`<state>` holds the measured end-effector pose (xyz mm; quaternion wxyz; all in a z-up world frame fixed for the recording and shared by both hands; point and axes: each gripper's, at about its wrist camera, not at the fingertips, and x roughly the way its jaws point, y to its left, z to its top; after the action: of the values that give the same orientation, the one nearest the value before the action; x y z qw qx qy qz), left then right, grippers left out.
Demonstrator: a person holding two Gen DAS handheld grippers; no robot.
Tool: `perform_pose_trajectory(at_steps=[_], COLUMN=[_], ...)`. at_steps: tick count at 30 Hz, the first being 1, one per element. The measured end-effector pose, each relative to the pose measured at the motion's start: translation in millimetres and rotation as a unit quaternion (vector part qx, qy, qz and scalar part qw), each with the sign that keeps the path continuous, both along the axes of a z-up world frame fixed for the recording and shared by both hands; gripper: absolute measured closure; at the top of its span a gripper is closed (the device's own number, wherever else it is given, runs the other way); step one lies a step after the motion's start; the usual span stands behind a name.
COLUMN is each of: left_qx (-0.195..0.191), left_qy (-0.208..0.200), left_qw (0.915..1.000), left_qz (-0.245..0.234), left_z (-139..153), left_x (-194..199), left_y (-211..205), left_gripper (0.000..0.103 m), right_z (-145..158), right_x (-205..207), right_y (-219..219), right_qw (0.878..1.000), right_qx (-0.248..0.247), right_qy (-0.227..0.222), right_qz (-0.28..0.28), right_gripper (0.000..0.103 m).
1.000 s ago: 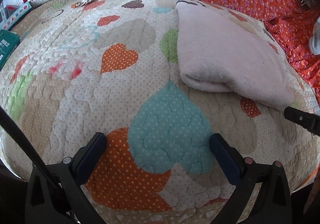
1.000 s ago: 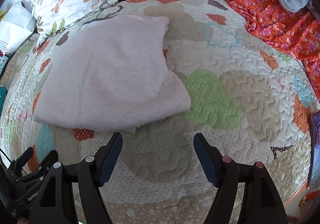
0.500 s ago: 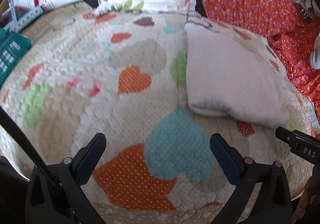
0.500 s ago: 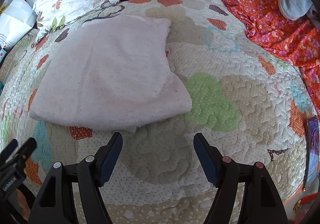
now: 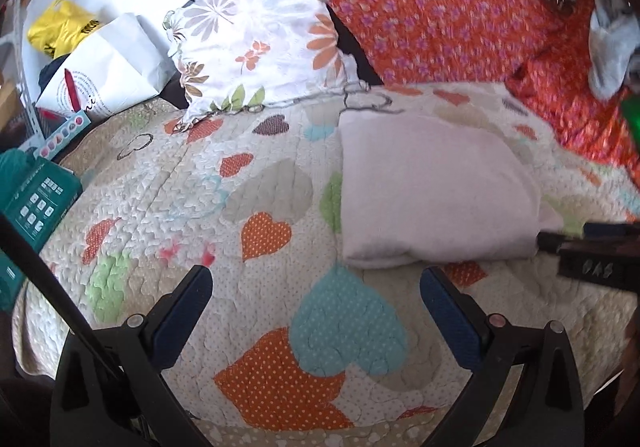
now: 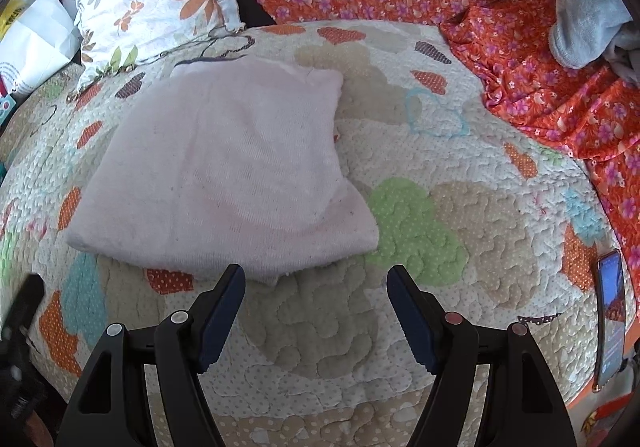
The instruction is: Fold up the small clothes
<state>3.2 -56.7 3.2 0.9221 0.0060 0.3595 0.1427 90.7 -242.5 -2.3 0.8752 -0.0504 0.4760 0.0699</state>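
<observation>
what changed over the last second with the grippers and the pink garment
The left gripper rose and tipped up, so its view now takes in the floral pillow and headboard. Nothing was gripped or released: both it and the right gripper stayed open and empty. The folded pink garment lay unmoved on the heart quilt, and the right gripper barely shifted.

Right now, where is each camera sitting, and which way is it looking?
Left wrist view: rides on the left claw, looking down and forward over the heart quilt towards the pillows; its two open fingers show, the right claw's tip at the right edge.
Right wrist view: rides on the right claw, looking down at the folded pink cloth; its open fingers show.
Both see the pink cloth, quilt and flowered pillow.
</observation>
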Motion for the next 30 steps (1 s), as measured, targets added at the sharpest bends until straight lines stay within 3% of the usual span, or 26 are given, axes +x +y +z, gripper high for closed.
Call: perform_pose_trajectory(at_steps=[10, 30], left_qx=[0.004, -0.046], left_qy=[0.046, 0.092], left_qw=[0.9984, 0.994], left_qz=[0.031, 0.038], left_z=[-19, -36], left_x=[9, 17], left_y=[14, 25], left_gripper=[0.0, 0.0], right_z=[-5, -3], right_x=[-5, -11], right_y=[9, 18], right_qw=[1.0, 1.0], right_qx=[-0.007, -0.01], right_qy=[0.004, -0.011], right_qz=[0.013, 0.026], right_gripper=[0.025, 0.025])
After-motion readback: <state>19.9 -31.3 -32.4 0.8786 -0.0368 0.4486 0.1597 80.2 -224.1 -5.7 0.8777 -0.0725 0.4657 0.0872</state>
